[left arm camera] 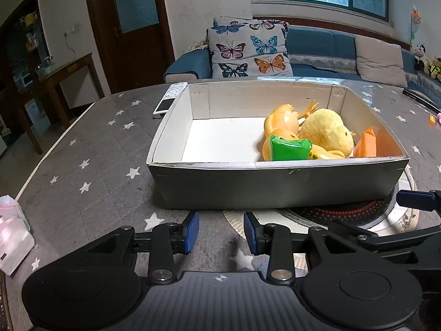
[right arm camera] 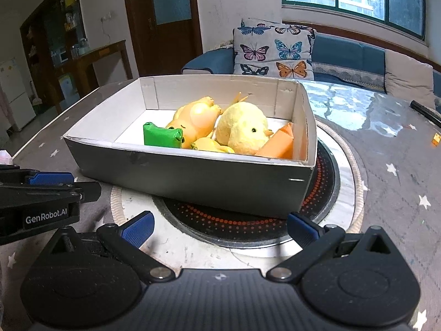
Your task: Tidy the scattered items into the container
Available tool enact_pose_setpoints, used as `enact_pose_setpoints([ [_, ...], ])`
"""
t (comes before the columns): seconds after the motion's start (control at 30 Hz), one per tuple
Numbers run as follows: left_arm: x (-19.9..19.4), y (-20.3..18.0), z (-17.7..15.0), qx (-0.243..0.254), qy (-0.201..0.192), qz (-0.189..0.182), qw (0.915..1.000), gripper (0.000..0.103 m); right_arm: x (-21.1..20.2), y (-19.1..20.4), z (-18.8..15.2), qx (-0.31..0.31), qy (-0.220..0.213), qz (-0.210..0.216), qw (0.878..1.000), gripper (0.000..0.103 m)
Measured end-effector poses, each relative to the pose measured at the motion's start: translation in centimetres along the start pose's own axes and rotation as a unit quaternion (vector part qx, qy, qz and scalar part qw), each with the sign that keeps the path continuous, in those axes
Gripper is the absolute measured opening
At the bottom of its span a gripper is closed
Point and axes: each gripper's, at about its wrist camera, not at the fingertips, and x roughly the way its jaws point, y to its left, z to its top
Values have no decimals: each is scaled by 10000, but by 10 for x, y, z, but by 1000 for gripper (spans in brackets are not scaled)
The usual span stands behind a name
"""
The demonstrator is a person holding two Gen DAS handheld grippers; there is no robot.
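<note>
A grey cardboard box (left arm camera: pixel 275 184) (right arm camera: pixel 193 176) with a white inside stands on the table. In its right half lie a yellow plush chick (left arm camera: pixel 326 131) (right arm camera: pixel 242 128), an orange rubber toy (left arm camera: pixel 281 121) (right arm camera: pixel 197 117), a green packet (left arm camera: pixel 290 150) (right arm camera: pixel 162 135) and an orange paper piece (left arm camera: pixel 365 144) (right arm camera: pixel 278 143). My left gripper (left arm camera: pixel 221 231) hovers in front of the box's near wall, open, with nothing between its blue pads. My right gripper (right arm camera: pixel 220 230) is open wide before the box's near right corner, also empty.
The box partly rests on a round inset hotplate (right arm camera: pixel 248 220) (left arm camera: pixel 358 212). A white remote (left arm camera: pixel 169 99) lies left of the box. A pink-white tissue pack (left arm camera: pixel 12 234) sits at the left edge. Small orange bits (right arm camera: pixel 436 138) (left arm camera: pixel 431 120) and a dark stick (right arm camera: pixel 425 112) lie far right.
</note>
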Motion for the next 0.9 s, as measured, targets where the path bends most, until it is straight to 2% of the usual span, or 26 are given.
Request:
enact_pose_setpoints([
  [0.5, 13, -1, 3, 9, 87, 15, 10000, 38, 12, 0, 4, -52, 125, 22, 9999, 103],
  [0.9, 15, -2, 5, 32, -50, -22, 10000, 37, 16, 0, 5, -70, 171, 27, 9998, 103],
])
